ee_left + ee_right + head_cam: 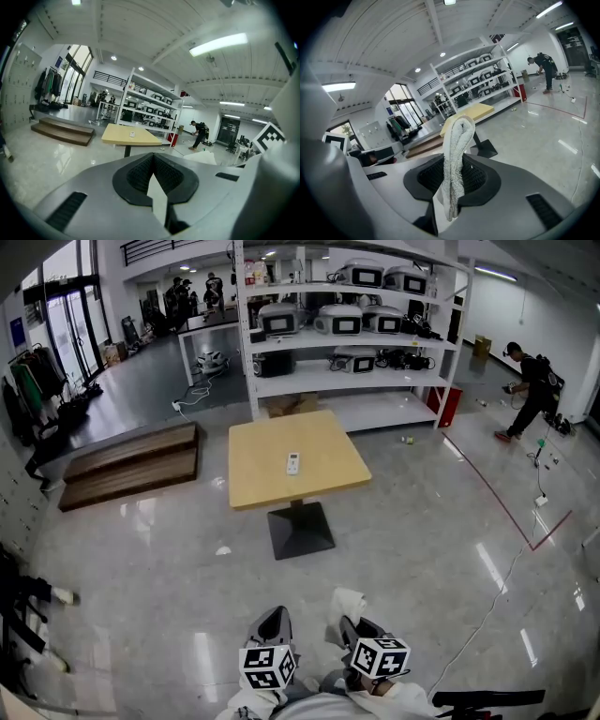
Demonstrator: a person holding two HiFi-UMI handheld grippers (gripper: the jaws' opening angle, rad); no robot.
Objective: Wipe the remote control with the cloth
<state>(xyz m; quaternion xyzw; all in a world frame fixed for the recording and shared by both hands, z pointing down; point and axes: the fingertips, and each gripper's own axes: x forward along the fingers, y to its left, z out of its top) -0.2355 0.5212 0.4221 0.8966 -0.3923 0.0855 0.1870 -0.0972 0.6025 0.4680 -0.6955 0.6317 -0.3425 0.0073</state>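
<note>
jaws of left gripper [153, 161] pressed together, empty, right gripper [454, 176] jaws clamped on folded white cloth [456, 140] poking past tips, remote control [292, 463] on table [258, 470] well ahead of both

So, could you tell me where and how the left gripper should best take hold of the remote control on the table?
Probably from above, pinching across its narrow width near one end: the remote control lies flat on the table, long and slim.

No text, label or number is legible anywhere; the marker cubes [268, 667] carry only black-and-white square patterns.
</note>
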